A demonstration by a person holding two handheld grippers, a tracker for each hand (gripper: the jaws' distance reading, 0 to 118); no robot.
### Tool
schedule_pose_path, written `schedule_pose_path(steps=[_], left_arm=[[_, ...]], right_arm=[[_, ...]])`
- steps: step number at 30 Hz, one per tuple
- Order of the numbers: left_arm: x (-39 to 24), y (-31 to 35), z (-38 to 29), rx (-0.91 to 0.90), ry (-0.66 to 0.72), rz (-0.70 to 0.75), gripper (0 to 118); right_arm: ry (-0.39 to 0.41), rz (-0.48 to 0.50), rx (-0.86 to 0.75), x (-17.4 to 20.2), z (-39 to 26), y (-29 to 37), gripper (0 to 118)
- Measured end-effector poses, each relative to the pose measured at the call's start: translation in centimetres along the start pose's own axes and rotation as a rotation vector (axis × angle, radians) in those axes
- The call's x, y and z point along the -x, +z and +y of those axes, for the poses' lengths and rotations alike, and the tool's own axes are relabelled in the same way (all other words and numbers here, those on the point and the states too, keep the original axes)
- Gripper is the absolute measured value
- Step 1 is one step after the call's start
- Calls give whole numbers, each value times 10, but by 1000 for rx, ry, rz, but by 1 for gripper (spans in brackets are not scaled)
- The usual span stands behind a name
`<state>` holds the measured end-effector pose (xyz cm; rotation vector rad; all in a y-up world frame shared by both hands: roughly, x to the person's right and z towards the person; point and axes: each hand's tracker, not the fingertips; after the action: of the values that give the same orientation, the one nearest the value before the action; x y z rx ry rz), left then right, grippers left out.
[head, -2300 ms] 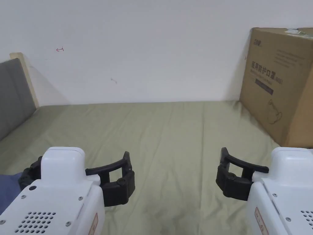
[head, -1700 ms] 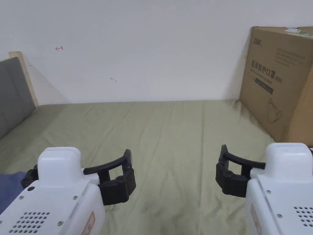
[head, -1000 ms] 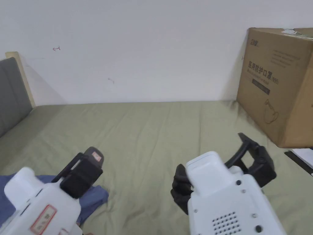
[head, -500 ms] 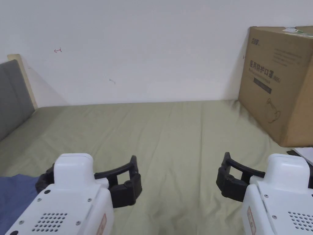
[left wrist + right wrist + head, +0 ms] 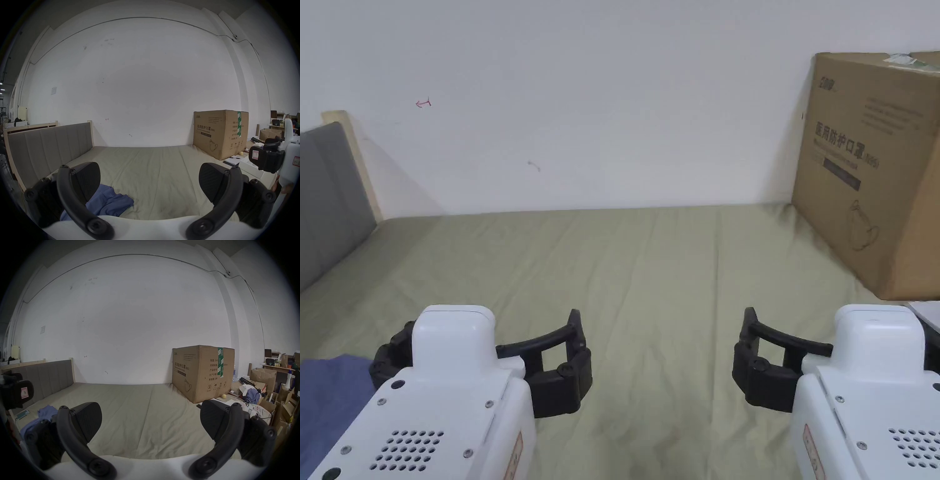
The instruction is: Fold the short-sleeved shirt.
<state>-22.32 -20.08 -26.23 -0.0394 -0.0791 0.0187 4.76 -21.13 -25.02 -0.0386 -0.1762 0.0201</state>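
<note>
A crumpled blue short-sleeved shirt [image 5: 325, 400] lies on the olive bed sheet [image 5: 650, 269] at the near left corner. It also shows in the left gripper view [image 5: 112, 203] and the right gripper view [image 5: 43, 413]. My left gripper [image 5: 481, 359] hovers just right of the shirt, jaws wide apart and holding nothing [image 5: 149, 173]. My right gripper [image 5: 844, 356] hovers level with it over bare sheet, also open and holding nothing [image 5: 150, 412]. Each gripper is visible from the other's camera: the right gripper [image 5: 266, 157] and the left gripper [image 5: 16, 391].
A large cardboard box [image 5: 875, 169] stands on the bed's far right corner against the white wall. A grey padded headboard [image 5: 325, 200] borders the left side. Papers [image 5: 925, 309] lie by the box. Boxes and clutter [image 5: 263, 386] crowd the floor right of the bed.
One second ago both grippers were swung left and turned, the left one over the shirt. They are now back side by side, pointing forward, both still open.
</note>
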Motion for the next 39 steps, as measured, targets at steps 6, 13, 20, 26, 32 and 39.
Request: schedule_pose_path(steps=[6,13,20,26,32,39], left_arm=[[4,2,4,-6,-1,21,118],[4,3,4,-3,-7,15,118],[2,2,5,15,-30,6,118],[3,5,8,12,17,1,36],[0,4,6,22,-47,32,0],[-2,3,6,33,-29,6,0]], right_arm=[[-9,14,-13,-3,2,2,118],[-8,22,5,-1,-1,-2,118],[20,38,-6,2,2,1,114],[-8,52,11,3,6,1,18],[-8,60,15,1,5,2,0],[1,77,24,4,7,5,0]])
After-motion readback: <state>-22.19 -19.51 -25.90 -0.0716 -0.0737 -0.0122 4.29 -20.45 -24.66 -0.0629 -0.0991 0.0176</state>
